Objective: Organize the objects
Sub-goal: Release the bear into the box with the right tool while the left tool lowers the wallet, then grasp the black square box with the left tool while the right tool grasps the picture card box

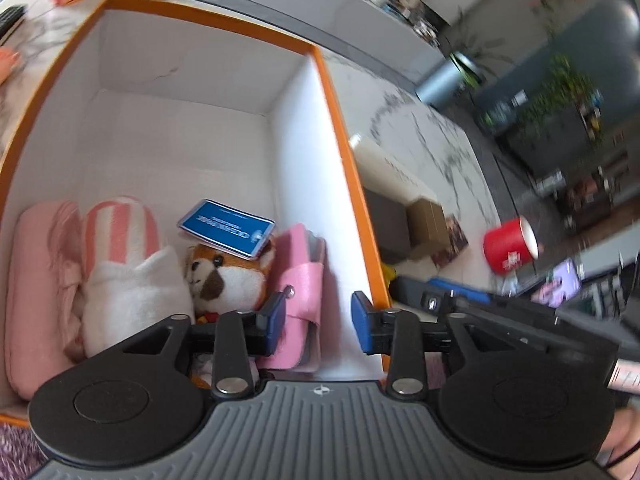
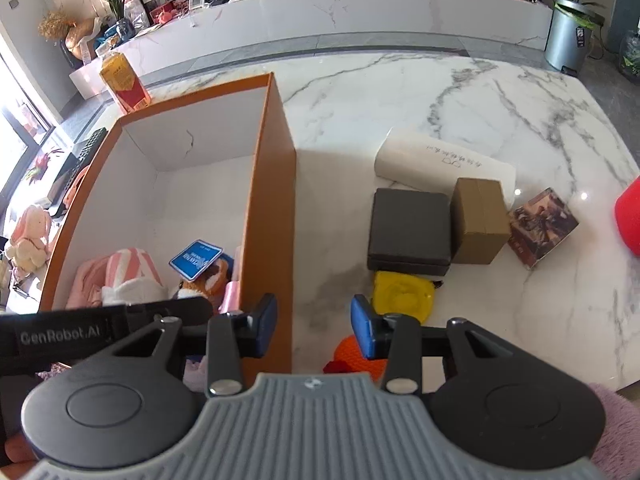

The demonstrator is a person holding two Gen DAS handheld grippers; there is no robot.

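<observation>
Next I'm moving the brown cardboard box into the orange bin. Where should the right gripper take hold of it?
Grip the brown cardboard box across its two long side faces, coming from above. It lies flat on the marble table, its near end clear, though the black box crowds its left side. The right gripper is open and empty.

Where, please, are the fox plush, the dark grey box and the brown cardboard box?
fox plush [image 1: 224, 276], left wrist view, on its white muzzle.
dark grey box [image 2: 410, 226], right wrist view, middle of its top face.
brown cardboard box [image 2: 478, 208], right wrist view, on its taped top.
</observation>
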